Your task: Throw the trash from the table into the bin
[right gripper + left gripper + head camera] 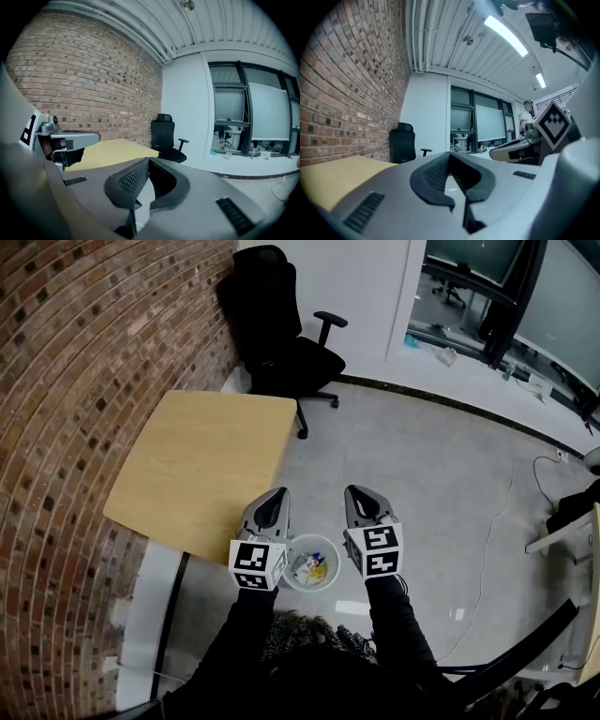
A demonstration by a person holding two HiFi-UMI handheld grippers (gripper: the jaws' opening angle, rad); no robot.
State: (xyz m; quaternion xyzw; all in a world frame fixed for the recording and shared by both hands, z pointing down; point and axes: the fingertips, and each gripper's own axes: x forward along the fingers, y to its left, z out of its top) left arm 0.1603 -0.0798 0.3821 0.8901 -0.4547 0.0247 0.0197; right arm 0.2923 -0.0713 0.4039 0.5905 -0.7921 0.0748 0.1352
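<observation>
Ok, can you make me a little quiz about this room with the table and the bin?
1. True or false: trash lies in the bin.
2. What stands at the far end of the wooden table? A: a black office chair. B: a sofa. C: a ladder.
3. Fill in: the right tool is ____ (open or shut), with nothing in it.

Key: 1 true; 2 A; 3 shut.
</observation>
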